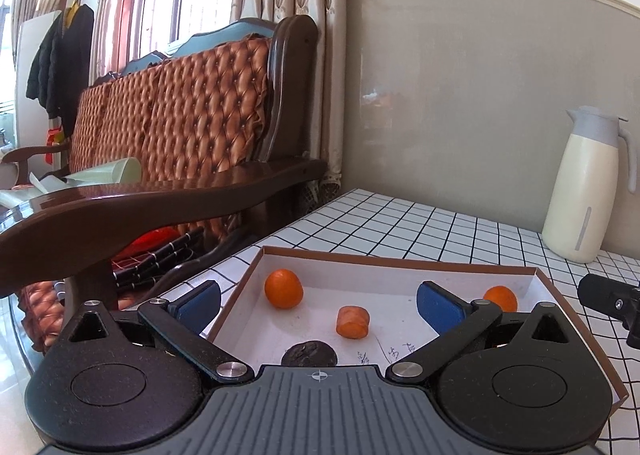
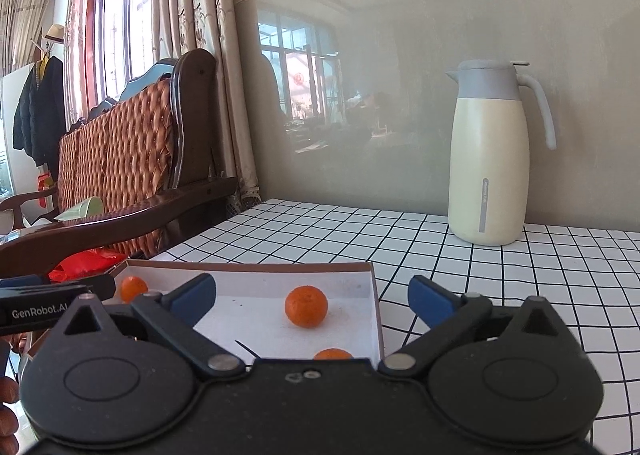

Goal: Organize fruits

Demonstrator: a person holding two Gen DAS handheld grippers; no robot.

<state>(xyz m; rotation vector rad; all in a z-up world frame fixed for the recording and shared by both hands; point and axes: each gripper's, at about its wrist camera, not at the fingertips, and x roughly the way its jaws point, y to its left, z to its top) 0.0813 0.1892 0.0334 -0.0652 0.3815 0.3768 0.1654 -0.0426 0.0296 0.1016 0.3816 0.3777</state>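
Hovering over the shallow cardboard box [image 1: 400, 267] on the checked tablecloth [image 2: 440, 255], both tools stand empty: the left gripper [image 1: 318, 301] has its blue pads spread wide with nothing between them, and the right gripper [image 2: 312, 301] is just as wide and just as bare. Inside the box lie the fruits: one mandarin [image 1: 283, 288] near the far left corner, a second mandarin [image 1: 501, 298] towards the right wall, an orange stubby piece [image 1: 352, 321] between them, and a dark wrinkled fruit [image 1: 309, 353] at the near edge, partly hidden by the tool. A cream thermos jug [image 2: 490, 159] stands well apart by the wall. This looks like a pause between placements, or the end of the sorting. No loose fruit shows outside the box, so the next move calls for finding one first.
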